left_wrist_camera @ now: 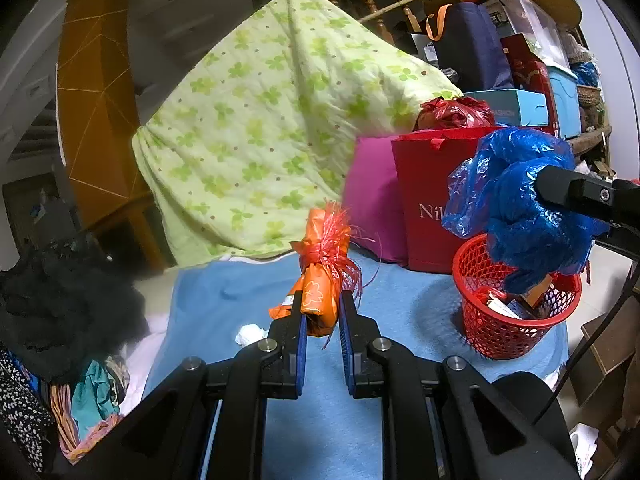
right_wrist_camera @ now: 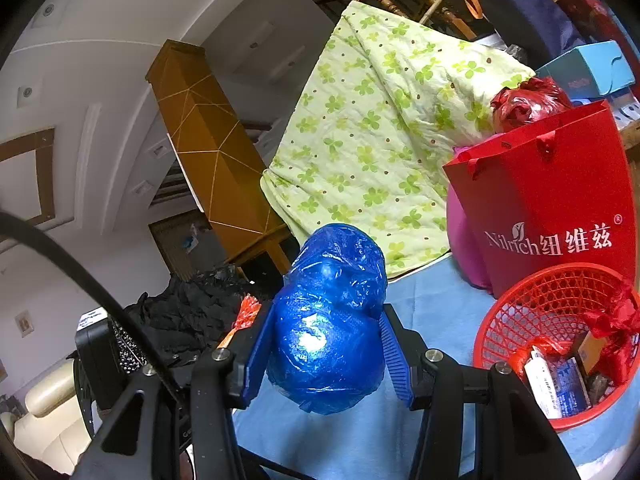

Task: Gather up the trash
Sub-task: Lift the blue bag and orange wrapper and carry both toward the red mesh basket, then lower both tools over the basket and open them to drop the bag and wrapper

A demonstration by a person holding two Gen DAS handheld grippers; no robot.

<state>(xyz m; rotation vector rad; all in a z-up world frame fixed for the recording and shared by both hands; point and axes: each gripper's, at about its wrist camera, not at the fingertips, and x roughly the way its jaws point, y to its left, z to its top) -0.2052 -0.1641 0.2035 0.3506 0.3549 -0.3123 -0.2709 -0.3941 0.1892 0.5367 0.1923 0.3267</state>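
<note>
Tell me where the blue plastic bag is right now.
The blue plastic bag is clamped in the right claw, hanging over the red basket, in front of the red gift bag.

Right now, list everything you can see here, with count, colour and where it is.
blue plastic bag: one, blue, clamped in the right gripper beside the basket
orange wrapper bundle: one, orange with red string, clamped in the left gripper
mesh basket: one, red, on the blue cloth, holding trash
gift bag: one, red, behind the basket
red plastic bag: one, red, behind the gift bag
quilt: one, green clover print, draped at the back
tissue wad: one, white, on the blue cloth
blue cloth: one, light blue, covering the surface
left gripper: shut on the bundle
right gripper: shut on the bag
</note>
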